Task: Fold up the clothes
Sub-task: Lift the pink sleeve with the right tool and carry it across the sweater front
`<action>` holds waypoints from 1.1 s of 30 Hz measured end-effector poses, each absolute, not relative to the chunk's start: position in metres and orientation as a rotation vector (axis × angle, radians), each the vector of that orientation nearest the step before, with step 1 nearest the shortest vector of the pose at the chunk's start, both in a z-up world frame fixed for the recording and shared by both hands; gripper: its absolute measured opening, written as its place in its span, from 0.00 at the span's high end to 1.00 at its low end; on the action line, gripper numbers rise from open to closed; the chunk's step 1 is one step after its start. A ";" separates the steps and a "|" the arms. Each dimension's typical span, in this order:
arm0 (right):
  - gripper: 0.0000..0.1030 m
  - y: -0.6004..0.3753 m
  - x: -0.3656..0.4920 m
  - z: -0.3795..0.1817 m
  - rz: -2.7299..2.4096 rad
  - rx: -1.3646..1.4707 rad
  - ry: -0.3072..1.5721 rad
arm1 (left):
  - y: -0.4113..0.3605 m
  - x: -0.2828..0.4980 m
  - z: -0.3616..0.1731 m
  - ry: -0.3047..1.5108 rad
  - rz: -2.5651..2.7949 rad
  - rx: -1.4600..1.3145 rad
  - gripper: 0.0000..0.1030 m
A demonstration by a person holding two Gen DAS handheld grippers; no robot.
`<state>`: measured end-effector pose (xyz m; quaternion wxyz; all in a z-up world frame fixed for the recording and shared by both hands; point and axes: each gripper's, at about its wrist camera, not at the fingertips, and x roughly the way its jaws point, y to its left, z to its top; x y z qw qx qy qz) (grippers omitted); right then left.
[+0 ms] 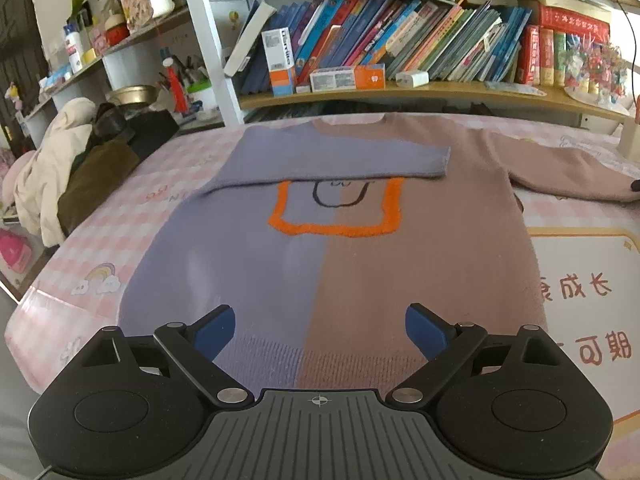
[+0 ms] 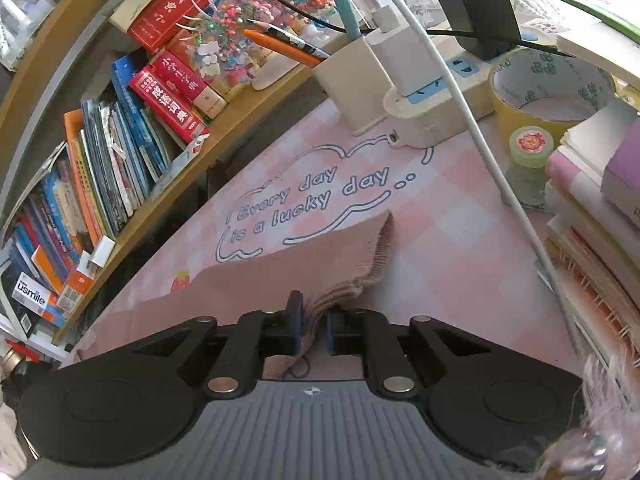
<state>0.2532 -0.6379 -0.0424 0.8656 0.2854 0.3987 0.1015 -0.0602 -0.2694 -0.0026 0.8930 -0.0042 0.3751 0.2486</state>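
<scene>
The right tongs (image 2: 313, 330) are pinching the pink sleeve cuff (image 2: 360, 268), likely needing folding across the sweater (image 1: 340, 248), while the left tongs (image 1: 319, 330) are hovering spread.

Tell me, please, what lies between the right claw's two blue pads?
The pink sleeve cuff of the sweater is pinched between the right claw pads, as the right wrist view shows.

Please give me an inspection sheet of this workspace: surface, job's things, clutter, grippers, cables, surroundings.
Surface: pink checked mat.
Job's things: sweater lying flat, purple sleeve folded across the chest, pink sleeve lying out sideways.
Clutter: tape roll, small jar, book stack.
Grippers: left gripper open above the hem; right gripper shut on the pink sleeve's cuff.
Cables: white cable running from a power strip.
Surroundings: bookshelf.
</scene>
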 end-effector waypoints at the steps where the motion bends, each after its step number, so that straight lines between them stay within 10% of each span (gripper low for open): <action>1: 0.93 -0.638 0.253 -0.041 0.214 0.597 0.834 | -0.269 -0.061 -0.003 0.778 0.515 -0.009 0.08; 33: 0.95 -0.442 0.210 0.092 0.433 0.501 0.612 | -0.126 -0.078 0.004 0.718 0.314 -0.115 0.04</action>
